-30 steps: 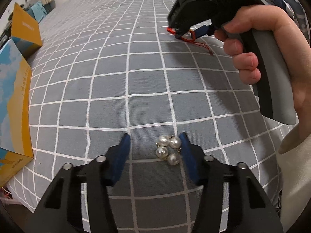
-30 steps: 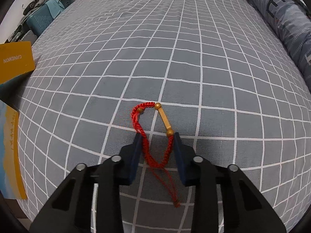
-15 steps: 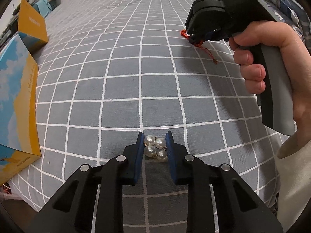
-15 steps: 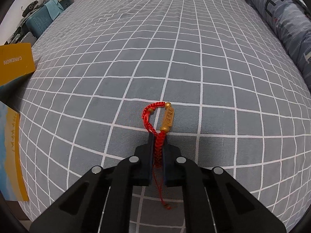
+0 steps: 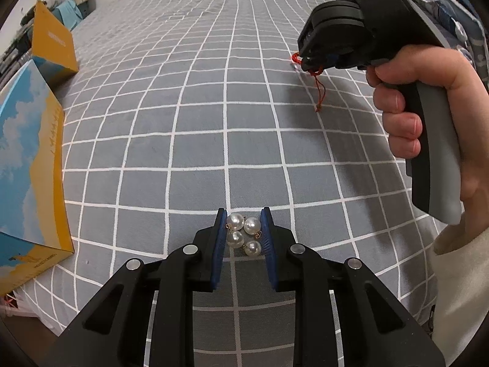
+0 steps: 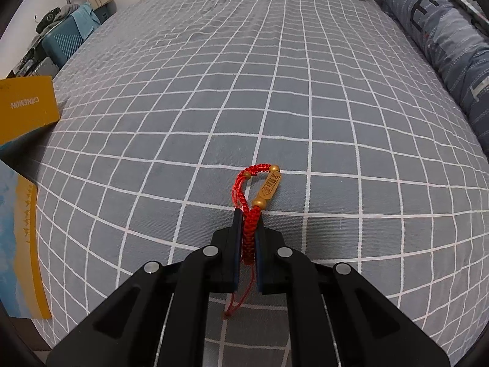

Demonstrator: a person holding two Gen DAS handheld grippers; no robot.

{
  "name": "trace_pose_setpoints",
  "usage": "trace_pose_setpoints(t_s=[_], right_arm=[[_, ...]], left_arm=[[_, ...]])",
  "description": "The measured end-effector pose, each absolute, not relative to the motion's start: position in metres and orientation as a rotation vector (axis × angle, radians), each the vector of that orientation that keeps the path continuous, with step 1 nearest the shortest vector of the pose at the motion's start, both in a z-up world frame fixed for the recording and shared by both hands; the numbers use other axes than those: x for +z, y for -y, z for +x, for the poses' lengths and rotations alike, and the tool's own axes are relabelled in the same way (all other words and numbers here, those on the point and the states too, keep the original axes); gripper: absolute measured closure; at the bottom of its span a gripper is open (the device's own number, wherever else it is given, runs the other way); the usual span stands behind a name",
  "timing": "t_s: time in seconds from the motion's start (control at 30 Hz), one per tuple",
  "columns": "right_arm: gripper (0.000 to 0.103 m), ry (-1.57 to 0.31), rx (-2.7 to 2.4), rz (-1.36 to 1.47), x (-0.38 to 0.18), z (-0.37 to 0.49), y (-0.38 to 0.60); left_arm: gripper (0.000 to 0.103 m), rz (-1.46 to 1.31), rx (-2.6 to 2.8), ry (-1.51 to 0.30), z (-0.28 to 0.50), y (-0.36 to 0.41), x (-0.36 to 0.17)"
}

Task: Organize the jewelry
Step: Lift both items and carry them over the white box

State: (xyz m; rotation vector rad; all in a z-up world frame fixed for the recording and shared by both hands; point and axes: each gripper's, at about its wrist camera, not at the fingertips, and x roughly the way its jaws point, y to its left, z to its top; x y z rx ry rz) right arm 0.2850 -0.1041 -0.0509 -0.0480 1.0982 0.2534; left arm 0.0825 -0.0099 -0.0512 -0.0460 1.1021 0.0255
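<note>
My left gripper (image 5: 243, 226) is shut on a small cluster of white pearls (image 5: 243, 234) with gold links, just above the grey checked bedspread (image 5: 214, 107). My right gripper (image 6: 249, 226) is shut on a red braided bracelet (image 6: 249, 211) with a gold tube bead (image 6: 270, 186); its loop sticks out past the fingertips and its thin tail hangs below. In the left wrist view the right gripper (image 5: 305, 61) is at the upper right, held in a hand, with the red cord (image 5: 319, 88) dangling from it.
A blue and yellow box (image 5: 27, 183) lies at the left edge of the bed, with an open yellow box part (image 5: 53, 42) behind it. A blue patterned pillow (image 6: 443, 39) lies along the right side. A teal suitcase (image 6: 61, 46) stands beyond the bed.
Both grippers closed: the left on the pearl cluster, the right on the red bracelet. Both pieces have since lifted a little off the bedspread.
</note>
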Motion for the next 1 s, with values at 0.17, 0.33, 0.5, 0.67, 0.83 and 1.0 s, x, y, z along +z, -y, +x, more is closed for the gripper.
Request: trace_pose_setpoints(t_s=[0.17,0.33,0.5,0.67,0.83,1.0], right_arm=[[0.096,-1.067,0.245,-0.046,-0.038,0.277,0.107],[0.096,-1.038,0.249,-0.050,-0.023,0.264,0.108],[0.096,-1.021,0.258,-0.041,-0.013,0.249,0.106],[0.096,-1.004,0.257,-0.044,-0.005,0.236,0.099],[0.096,-0.984,0.261,-0.051,0.005,0.220,0.088],[0.096,-0.961,0.249,-0.067,0.016,0.205,0.071]], left_arm=[[0.081,-0.061,0.033,-1.080,0.085,0.002,-0.040],[0.081,-0.069,0.046,-1.048,0.089,-0.008,-0.025],[0.081,-0.073,0.072,-1.015,0.091,-0.019,-0.013],[0.081,-0.087,0.089,-0.995,0.096,-0.032,-0.002],[0.081,-0.100,0.140,-0.952,0.101,-0.054,0.016],[0.081,-0.112,0.188,-0.919,0.101,-0.080,0.036]])
